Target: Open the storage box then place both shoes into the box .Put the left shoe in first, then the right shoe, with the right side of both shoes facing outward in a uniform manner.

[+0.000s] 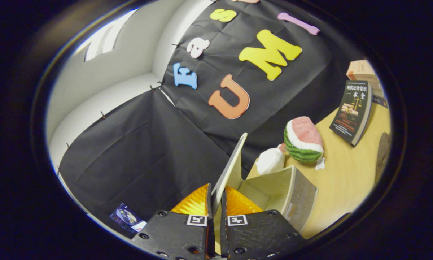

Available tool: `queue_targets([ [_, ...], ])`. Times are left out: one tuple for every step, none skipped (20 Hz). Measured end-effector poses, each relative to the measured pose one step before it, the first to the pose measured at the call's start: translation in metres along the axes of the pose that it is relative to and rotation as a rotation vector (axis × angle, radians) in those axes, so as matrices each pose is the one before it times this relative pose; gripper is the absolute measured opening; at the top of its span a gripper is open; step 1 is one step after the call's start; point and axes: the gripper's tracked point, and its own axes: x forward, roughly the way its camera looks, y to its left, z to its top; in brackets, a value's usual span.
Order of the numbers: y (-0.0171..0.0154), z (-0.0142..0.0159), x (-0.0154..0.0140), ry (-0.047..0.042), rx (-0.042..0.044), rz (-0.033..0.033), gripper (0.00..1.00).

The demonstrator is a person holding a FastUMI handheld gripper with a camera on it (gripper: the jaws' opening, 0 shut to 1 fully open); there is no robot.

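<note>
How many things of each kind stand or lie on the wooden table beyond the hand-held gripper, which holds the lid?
Box: 1
Watermelon toy: 1
White lump: 1
Book: 1
Carton: 1
Total: 5

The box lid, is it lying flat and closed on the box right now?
No. The lid stands raised above the open storage box, its edge pinched between the closed jaws of the gripper.
</note>
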Motion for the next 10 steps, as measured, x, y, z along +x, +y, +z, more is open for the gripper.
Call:
queue_targets([
  [0.01, 0.00145, 0.00643, 0.00101, -0.01327, 0.00526, 0.06],
  [0.00917, 0.00049, 0.00718, 0.00173, -0.01169, 0.00191, 0.07],
  [0.00933, -0.0004, 0.00625, 0.00087, -0.02318, 0.00306, 0.07],
  [0.01161, -0.00099, 0.0078, 0.00026, -0.02682, 0.00432, 0.11],
  [0.01042, 0.00016, 0.00818, 0.00092, -0.03013, 0.00122, 0.16],
  [0.01119, -0.00206, 0.0074, -0.00023, -0.02474, 0.00088, 0.16],
  [0.01031, -0.00371, 0.01044, 0.00462, -0.02182, 0.00259, 0.19],
  [0.01112, -0.00407, 0.00836, 0.01073, -0.01626, 0.00813, 0.22],
  [0.00889, -0.00224, 0.00938, 0.00993, -0.02075, 0.0017, 0.26],
  [0.00936, -0.00535, 0.01106, 0.01265, -0.02196, 0.00649, 0.27],
])
